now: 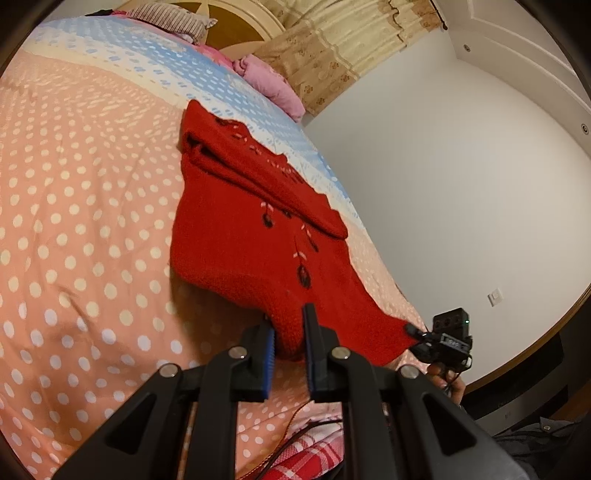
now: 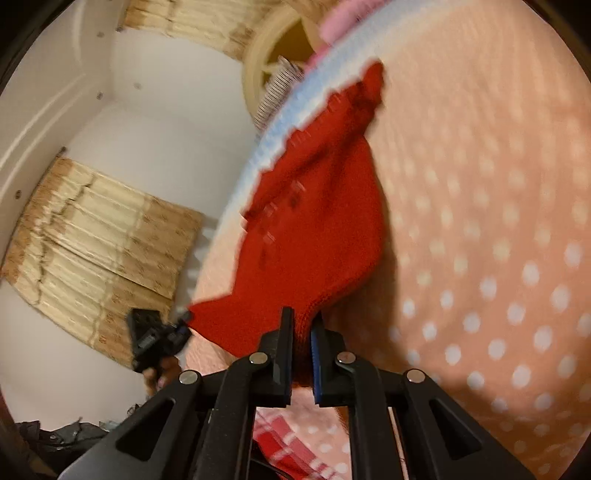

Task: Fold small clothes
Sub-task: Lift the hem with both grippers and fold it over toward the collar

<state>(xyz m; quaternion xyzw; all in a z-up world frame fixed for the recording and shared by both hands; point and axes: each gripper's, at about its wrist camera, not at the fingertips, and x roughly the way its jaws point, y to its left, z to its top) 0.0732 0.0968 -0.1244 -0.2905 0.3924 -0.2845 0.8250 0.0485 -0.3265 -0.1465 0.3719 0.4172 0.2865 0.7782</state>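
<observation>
A: Where's the garment?

B: Red knit sweater, centre frame in my left wrist view, lying on the bed, partly folded, a doubled layer across its upper half. Near hem is lifted off the cover.

A: Tools?

B: My left tool is clamped on the hem, knit bunched between the blue pads, bottom centre of frame. My right tool is closed on the hem too, bottom centre of its own view; that view is motion-blurred. In the left view the right tool shows lower right, biting the sweater's corner. In the right view the left tool shows lower left, at the other corner.

A: Edges?

B: Hem runs taut between the two grips. Sweater's far edge lies over the blue band of the cover, close to the bed's side edge, which crosses the frame from upper middle to lower right in the left view. Beyond that, white wall.

A: Room to move?

B: Wide polka-dot cover fills the left half of the left view, bare of items. Pink bedding and a striped pillow sit at the top of frame, well apart from the sweater. Plaid fabric at the bottom edge, below my tool.
</observation>
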